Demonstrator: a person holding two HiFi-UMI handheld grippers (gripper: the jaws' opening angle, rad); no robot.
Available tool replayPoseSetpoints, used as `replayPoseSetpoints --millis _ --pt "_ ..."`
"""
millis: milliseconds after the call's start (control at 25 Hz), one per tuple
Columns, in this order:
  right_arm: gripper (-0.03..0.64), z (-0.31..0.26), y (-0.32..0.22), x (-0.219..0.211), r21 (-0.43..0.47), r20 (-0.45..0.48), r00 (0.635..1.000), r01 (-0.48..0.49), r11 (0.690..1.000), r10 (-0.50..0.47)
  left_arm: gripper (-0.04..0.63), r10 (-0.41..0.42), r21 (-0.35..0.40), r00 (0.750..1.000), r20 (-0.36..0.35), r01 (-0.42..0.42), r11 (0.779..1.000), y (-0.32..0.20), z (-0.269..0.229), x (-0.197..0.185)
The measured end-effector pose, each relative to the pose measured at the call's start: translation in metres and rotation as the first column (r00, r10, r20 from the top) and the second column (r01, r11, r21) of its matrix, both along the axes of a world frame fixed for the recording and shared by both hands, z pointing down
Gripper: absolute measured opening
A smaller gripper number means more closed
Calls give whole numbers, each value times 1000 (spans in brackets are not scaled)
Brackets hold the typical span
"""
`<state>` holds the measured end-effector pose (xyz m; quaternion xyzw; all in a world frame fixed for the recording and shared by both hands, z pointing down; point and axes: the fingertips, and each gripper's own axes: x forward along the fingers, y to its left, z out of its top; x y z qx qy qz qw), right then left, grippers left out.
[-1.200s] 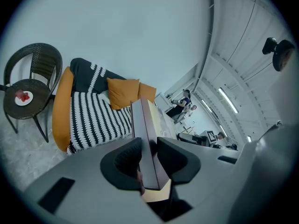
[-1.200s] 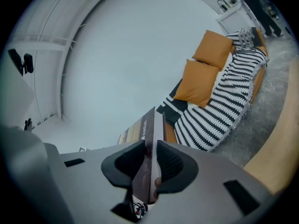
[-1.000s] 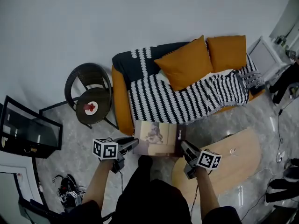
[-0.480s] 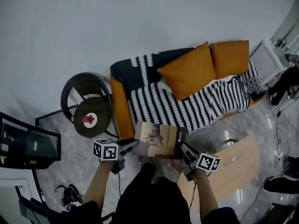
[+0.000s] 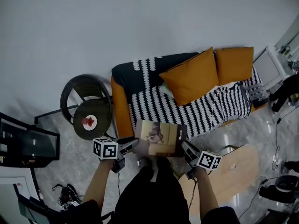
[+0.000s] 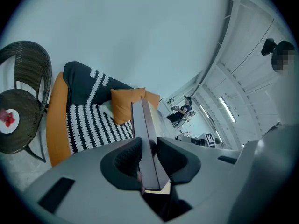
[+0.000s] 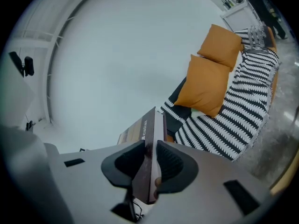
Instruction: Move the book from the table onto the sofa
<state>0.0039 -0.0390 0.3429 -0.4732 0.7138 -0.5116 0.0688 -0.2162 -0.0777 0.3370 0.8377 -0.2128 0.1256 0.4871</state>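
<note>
The book (image 5: pixel 160 138), tan-covered with a dark spine, hangs in the air just in front of the sofa's (image 5: pixel 120 111) near edge, held flat between both grippers. My left gripper (image 5: pixel 134 143) is shut on its left edge; in the left gripper view the book (image 6: pixel 145 134) runs edge-on between the pads. My right gripper (image 5: pixel 183 146) is shut on its right edge, and the right gripper view shows the book's spine (image 7: pixel 148 160) clamped the same way. The sofa (image 7: pixel 243 111) is orange under a black-and-white striped throw (image 5: pixel 187 108).
Two orange cushions (image 5: pixel 205 73) lean on the sofa back. A dark wicker chair (image 5: pixel 86 101) carries a round side table with a red thing (image 5: pixel 88 122) left of the sofa. The wooden table (image 5: pixel 231 169) lies at the lower right. A glass stand (image 5: pixel 28 141) is at the left.
The book and both grippers have travelled away from the wooden table towards the sofa. The table has slid lower right in the view. Both grips are unchanged.
</note>
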Motion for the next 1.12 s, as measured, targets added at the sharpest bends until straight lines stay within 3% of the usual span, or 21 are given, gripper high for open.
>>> replayPoseSetpoints --millis 680,1120 --pt "100 15 -88 60 -21 39 989 145 989 -144 114 -145 -12 989 7 145 989 -63 9 58" --pt "100 24 -116 57 -17 35 989 144 989 -143 114 -150 -43 989 0 150 988 -81 25 57"
